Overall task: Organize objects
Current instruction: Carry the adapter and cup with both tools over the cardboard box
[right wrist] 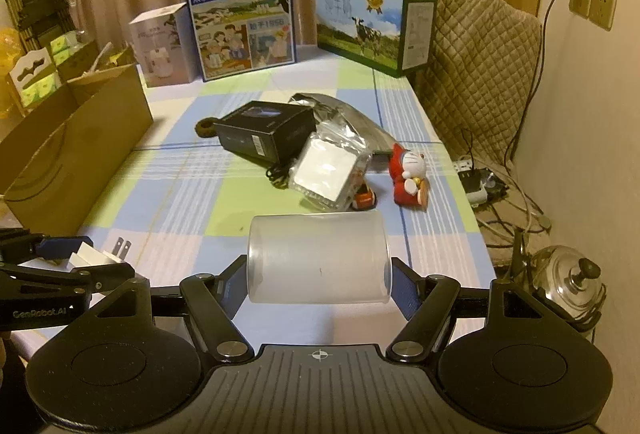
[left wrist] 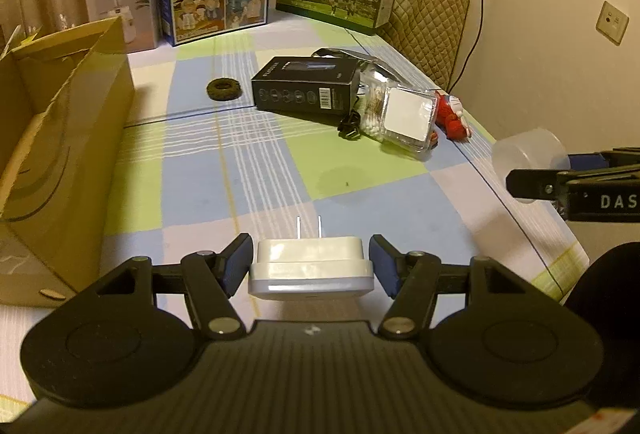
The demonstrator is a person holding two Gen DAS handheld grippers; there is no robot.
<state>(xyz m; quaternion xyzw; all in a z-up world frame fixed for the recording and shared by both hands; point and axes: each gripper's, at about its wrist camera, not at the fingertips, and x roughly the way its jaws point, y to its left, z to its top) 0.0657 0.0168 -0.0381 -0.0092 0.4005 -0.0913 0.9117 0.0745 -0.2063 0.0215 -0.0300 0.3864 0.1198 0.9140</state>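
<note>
My left gripper is shut on a white charger plug, whose two prongs point forward over the checked tablecloth. In the right wrist view that left gripper and the charger plug show at the lower left. My right gripper is shut on a frosted plastic cup lying sideways between the blue pads. In the left wrist view the right gripper and the cup hang at the right, over the table's edge. An open cardboard box stands at the left.
Mid-table lie a black box, a clear cotton swab box, a foil bag, a red figurine, a toy car and a dark ring. Milk cartons line the back. A padded chair stands on the right.
</note>
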